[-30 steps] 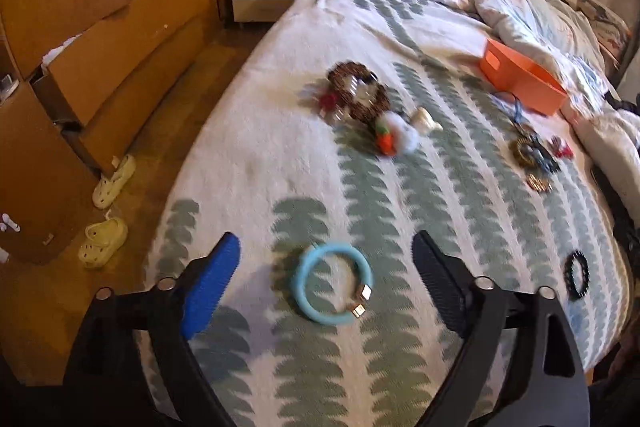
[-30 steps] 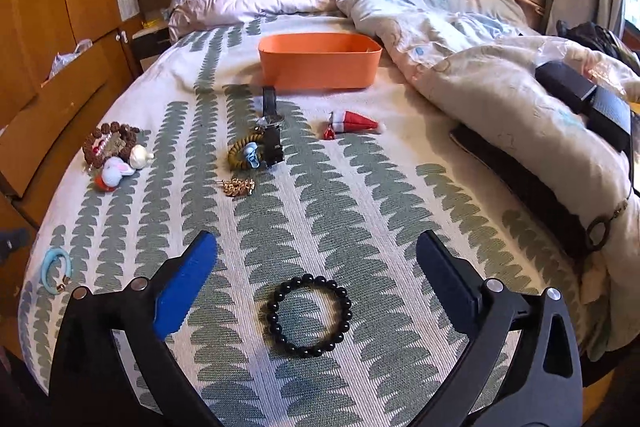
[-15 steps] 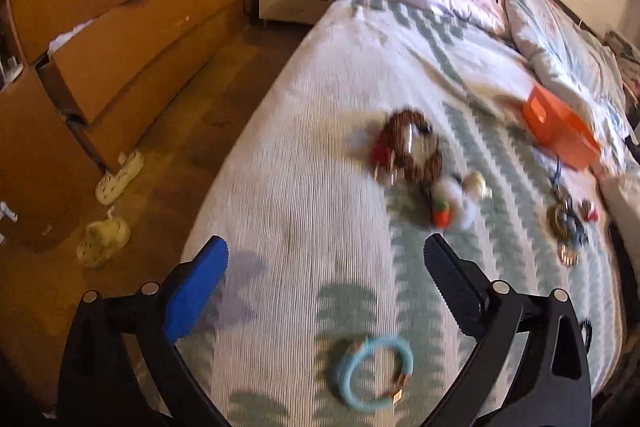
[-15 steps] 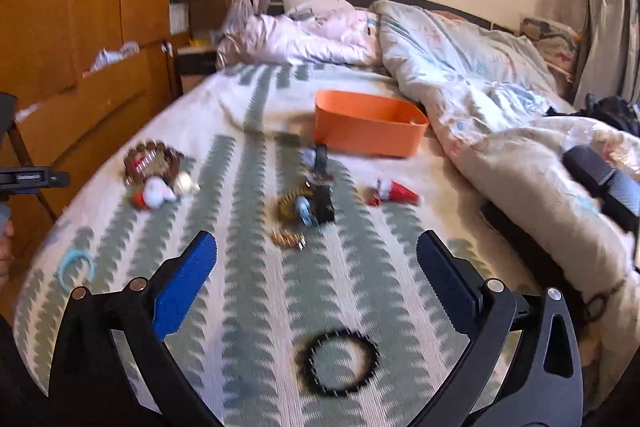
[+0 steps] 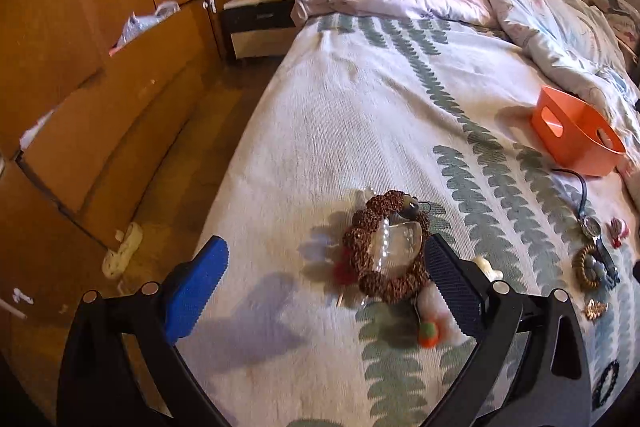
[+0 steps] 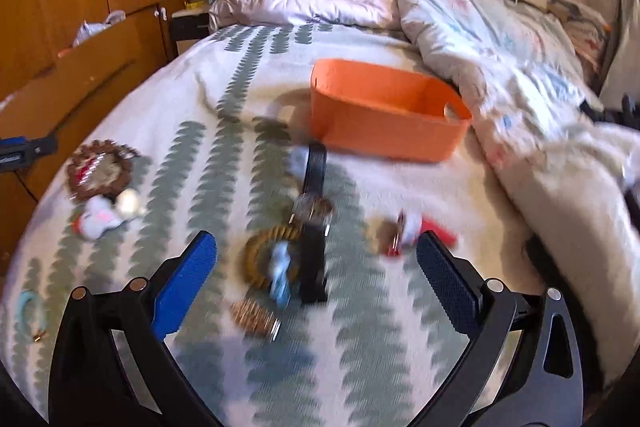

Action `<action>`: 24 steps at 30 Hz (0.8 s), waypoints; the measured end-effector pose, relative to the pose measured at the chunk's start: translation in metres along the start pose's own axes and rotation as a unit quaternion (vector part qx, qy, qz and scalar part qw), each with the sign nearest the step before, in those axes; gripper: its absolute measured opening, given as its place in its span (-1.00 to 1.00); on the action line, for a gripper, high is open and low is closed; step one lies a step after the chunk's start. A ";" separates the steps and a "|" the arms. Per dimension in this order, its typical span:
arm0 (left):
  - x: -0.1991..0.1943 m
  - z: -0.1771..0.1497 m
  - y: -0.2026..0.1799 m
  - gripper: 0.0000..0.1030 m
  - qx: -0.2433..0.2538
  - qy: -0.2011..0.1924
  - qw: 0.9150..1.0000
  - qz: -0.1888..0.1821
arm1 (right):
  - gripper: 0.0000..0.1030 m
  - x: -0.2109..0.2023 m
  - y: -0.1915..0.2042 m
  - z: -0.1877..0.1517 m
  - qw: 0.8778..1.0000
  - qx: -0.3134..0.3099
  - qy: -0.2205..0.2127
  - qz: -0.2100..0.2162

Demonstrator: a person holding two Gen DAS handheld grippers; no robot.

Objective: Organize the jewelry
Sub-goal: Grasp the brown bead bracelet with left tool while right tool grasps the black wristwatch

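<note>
Spread across a white bedspread point(image 5: 360, 115) with green leaf stripes, the jewelry lies in small heaps. Nearest the left gripper point(image 5: 326, 285) is a brown beaded bracelet point(image 5: 384, 247) coiled round a clear stone and a string of pearls, with a white fluffy charm point(image 5: 434, 311) just beside it at 5 o'clock. The left gripper's jaws stand wide apart — they have just been opening further — and grip nothing; the bracelet sits just inside the right-hand finger point(image 5: 454, 291), apart from the blue pad point(image 5: 196, 291) on the other side. Toward 9 o'clock the bed edge drops to a wooden floor point(image 5: 192, 163) and wardrobe point(image 5: 80, 27); bare bedspread runs on toward 12 o'clock.

From the right wrist view, blurred, the right gripper point(image 6: 316, 277) is also spread wide and empty. Between its fingers lie a gold coiled ring with a blue charm point(image 6: 272, 261) and a black watch strap point(image 6: 314, 227), with a small gold brooch point(image 6: 254, 315) at 7 o'clock of them. A red and white charm point(image 6: 412, 231) lies just inside the right finger. An orange bin point(image 6: 384, 115) stands open at 12 o'clock, well beyond the fingertips, against rumpled quilts point(image 6: 500, 67). A light blue bangle point(image 6: 30, 311) rests at 9 o'clock near the bed edge. Whether either gripper touches the cloth I cannot tell.
</note>
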State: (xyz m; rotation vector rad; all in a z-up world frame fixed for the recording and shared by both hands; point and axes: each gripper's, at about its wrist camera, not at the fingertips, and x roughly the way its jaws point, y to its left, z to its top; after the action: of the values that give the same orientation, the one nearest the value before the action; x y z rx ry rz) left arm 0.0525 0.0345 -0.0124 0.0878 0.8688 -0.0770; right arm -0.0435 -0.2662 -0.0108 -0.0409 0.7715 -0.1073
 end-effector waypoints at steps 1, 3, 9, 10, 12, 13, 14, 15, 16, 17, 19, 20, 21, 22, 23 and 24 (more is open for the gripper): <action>0.004 0.000 0.000 0.88 -0.004 0.004 1.000 -0.005 | 0.91 0.006 0.000 0.004 1.000 -0.003 0.000 0.000; 0.011 -0.001 -0.003 0.88 0.002 0.010 1.000 -0.002 | 0.91 0.020 0.003 0.012 1.000 -0.008 0.006 -0.004; 0.026 0.001 -0.014 0.88 0.027 0.004 1.000 0.003 | 0.82 0.070 0.021 0.014 0.997 -0.050 0.050 -0.036; 0.027 0.002 -0.015 0.88 0.029 -0.001 1.000 0.006 | 0.80 0.078 0.019 0.014 0.997 -0.042 0.062 -0.034; 0.031 0.004 -0.018 0.88 0.036 -0.004 0.999 0.006 | 0.74 0.088 0.015 0.015 0.997 -0.018 0.073 -0.023; 0.033 0.004 -0.021 0.88 0.043 -0.004 0.999 0.009 | 0.73 0.090 0.013 0.016 0.997 -0.011 0.073 -0.026; 0.035 0.004 -0.022 0.88 0.046 -0.004 0.999 0.012 | 0.73 0.094 0.011 0.017 0.997 -0.009 0.075 -0.032; 0.036 0.002 -0.023 0.88 0.050 -0.005 0.999 0.015 | 0.69 0.096 0.010 0.018 0.996 -0.008 0.079 -0.036; 0.038 0.001 -0.024 0.88 0.053 -0.002 0.998 0.018 | 0.63 0.099 0.010 0.018 0.996 -0.004 0.084 -0.037; 0.041 0.000 -0.024 0.88 0.054 0.001 0.998 0.022 | 0.59 0.101 0.008 0.018 0.995 0.000 0.088 -0.037; 0.045 -0.001 -0.023 0.87 0.054 0.008 0.998 0.032 | 0.52 0.104 0.005 0.016 0.995 0.009 0.096 -0.039; 0.045 -0.001 -0.023 0.87 0.053 0.010 0.998 0.032 | 0.52 0.107 0.004 0.015 0.994 0.012 0.100 -0.038; 0.045 -0.002 -0.023 0.87 0.053 0.011 0.998 0.031 | 0.51 0.110 0.003 0.011 0.993 0.014 0.108 -0.035; 0.045 -0.002 -0.023 0.87 0.054 0.010 0.998 0.030 | 0.52 0.113 0.003 0.007 0.993 0.014 0.114 -0.034; 0.044 -0.003 -0.023 0.86 0.056 0.009 0.998 0.032 | 0.52 0.114 0.003 0.005 0.993 0.015 0.111 -0.035; 0.043 -0.004 -0.024 0.81 0.057 0.008 0.998 0.032 | 0.52 0.114 0.003 0.004 0.993 0.016 0.108 -0.036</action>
State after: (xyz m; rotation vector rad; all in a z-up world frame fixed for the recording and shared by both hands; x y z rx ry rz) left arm 0.0748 0.0096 -0.0487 0.2225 0.8760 -0.0659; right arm 0.0408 -0.2759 -0.0870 -0.0271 0.9847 -0.1945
